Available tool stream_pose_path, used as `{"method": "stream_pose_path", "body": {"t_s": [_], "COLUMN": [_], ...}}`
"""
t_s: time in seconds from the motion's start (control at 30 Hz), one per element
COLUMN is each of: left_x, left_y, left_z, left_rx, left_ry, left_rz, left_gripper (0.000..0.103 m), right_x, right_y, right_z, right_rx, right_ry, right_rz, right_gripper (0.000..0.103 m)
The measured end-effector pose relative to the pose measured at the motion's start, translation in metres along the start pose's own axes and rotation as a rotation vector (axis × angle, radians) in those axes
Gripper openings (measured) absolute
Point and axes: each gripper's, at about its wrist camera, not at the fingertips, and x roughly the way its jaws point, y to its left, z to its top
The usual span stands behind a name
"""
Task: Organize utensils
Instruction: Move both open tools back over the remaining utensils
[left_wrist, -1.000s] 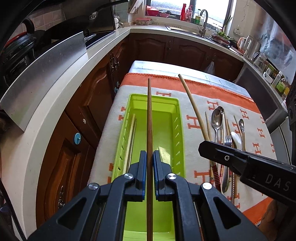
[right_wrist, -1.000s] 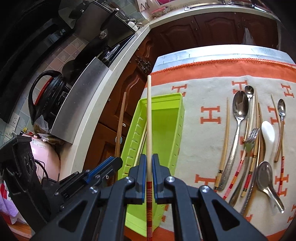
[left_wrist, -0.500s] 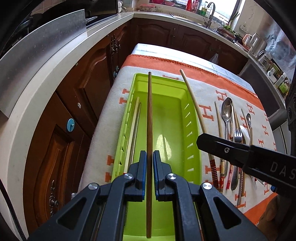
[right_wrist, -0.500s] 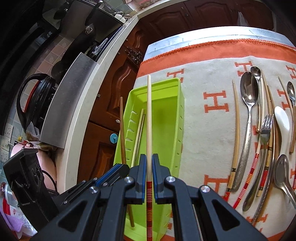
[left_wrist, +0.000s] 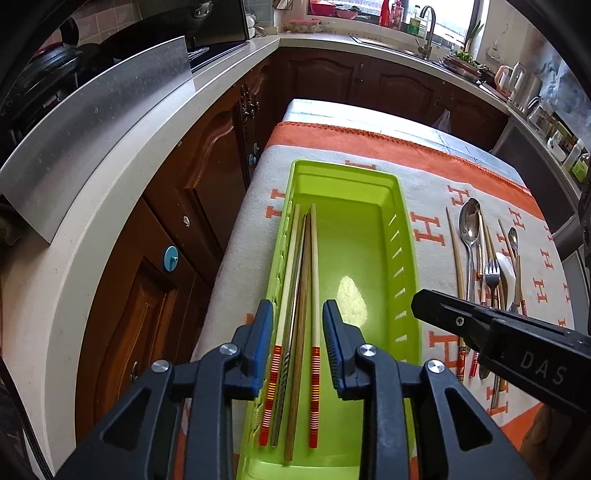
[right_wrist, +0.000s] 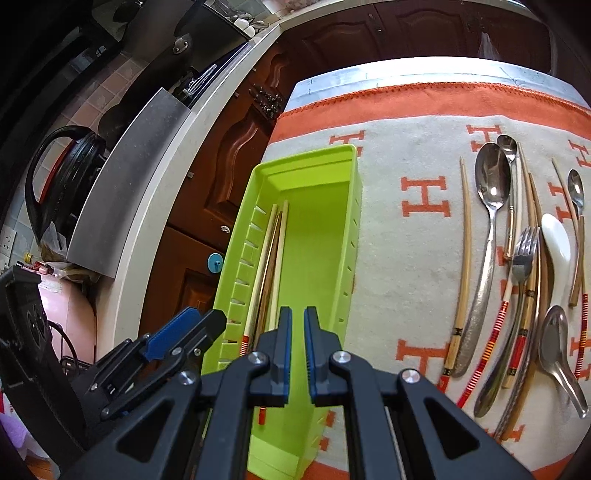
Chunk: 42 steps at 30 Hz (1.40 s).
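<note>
A lime green tray (left_wrist: 400, 236) (right_wrist: 332, 236) lies lengthwise on the blanket. Several chopsticks (left_wrist: 301, 280) (right_wrist: 271, 251) lie along its left side: two pale ones with red-striped ends, a metal one and a brown wooden one. My left gripper (left_wrist: 297, 336) is open and empty, right above their near ends. My right gripper (right_wrist: 297, 339) is slightly open and empty over the tray's near end. More spoons (right_wrist: 487, 229), a fork (right_wrist: 522, 254), a white spoon (right_wrist: 556, 240) and chopsticks (right_wrist: 463, 251) lie on the blanket to the right.
The orange and grey blanket (right_wrist: 424, 236) covers a small table. A counter edge (left_wrist: 110, 206) and wooden cabinets (left_wrist: 207, 192) run along the left. The right gripper's body (left_wrist: 509, 343) shows in the left wrist view.
Both grippers have let go of their chopsticks, which now lie in the tray's left side. The left jaws opened wide; the right jaws opened a little.
</note>
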Motion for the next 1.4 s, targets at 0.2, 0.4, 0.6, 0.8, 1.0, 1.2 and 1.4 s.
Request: {"method": "stream_pose_path", "body": {"t_s": [0.2, 0.4, 0.6, 0.8, 1.0, 1.2, 1.4], "left_x": [-0.006, -0.013, -0.022, -0.033, -0.041, -0.043, -0.036], "left_y": [-0.003, -0.007, -0.019, -0.039, -0.067, -0.096, -0.121], "left_z": [-0.003, -0.007, -0.011, -0.012, -0.011, -0.009, -0.008], "left_rx": [0.004, 0.002, 0.019, 0.057, 0.106, 0.145, 0.171], "left_ry": [-0.002, -0.001, -0.009, -0.027, -0.047, -0.064, -0.055], "left_rz": [0.020, 0.033, 0.049, 0.065, 0.067, 0.036, -0.037], "left_gripper": [0.053, 0.060, 0.063, 0.064, 0.064, 0.067, 0.067], "right_x": [-0.013, -0.026, -0.043, -0.065, -0.086, -0.105, -0.116], "right_y": [-0.009, -0.020, -0.032, -0.050, -0.066, -0.097, -0.135], "right_z": [-0.006, -0.014, -0.023, -0.027, -0.033, -0.040, -0.043], "right_rx": [-0.011, -0.020, -0.026, -0.018, -0.044, -0.040, 0.001], "right_ry": [-0.016, -0.031, -0.058, -0.106, -0.162, -0.191, -0.219], "right_rz": [-0.018, -0.032, -0.038, -0.040, -0.066, -0.069, -0.109], "right_gripper": [0.007, 0.007, 0.012, 0.014, 0.014, 0.014, 0.014]}}
